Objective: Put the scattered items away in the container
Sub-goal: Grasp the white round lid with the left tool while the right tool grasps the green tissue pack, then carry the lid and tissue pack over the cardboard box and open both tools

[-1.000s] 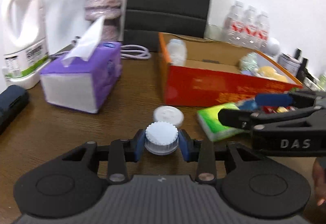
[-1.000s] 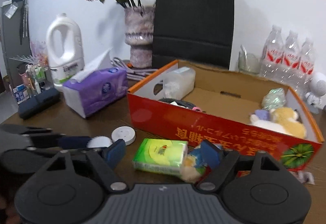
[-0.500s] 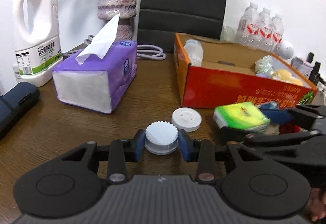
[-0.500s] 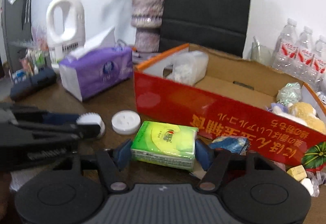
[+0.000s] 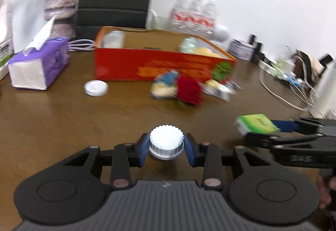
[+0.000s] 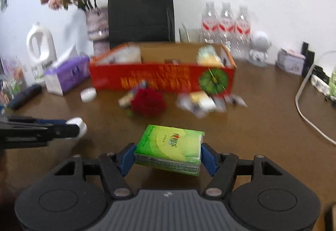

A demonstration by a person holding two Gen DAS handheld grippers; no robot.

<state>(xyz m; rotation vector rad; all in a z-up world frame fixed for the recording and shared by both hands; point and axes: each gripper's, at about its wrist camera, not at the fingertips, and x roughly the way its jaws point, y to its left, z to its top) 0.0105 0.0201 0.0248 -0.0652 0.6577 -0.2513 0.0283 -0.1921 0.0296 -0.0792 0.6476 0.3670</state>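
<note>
A white ribbed bottle cap (image 5: 166,142) is being pinched between the blue pads of the left tool (image 5: 166,149), held above the brown wood-grain worktop (image 5: 63,121). A green glossy tissue pack (image 6: 170,148), soft and rectangular with a small red logo too blurred to be read, is being squeezed at its ends by the right tool (image 6: 168,158); both tools are being pointed slightly downward. Farther off, a round white lid (image 5: 96,88) and a red fuzzy item (image 5: 189,92) are lying just before the red cardboard box (image 5: 159,65), printed with blurred orange characters.
</note>
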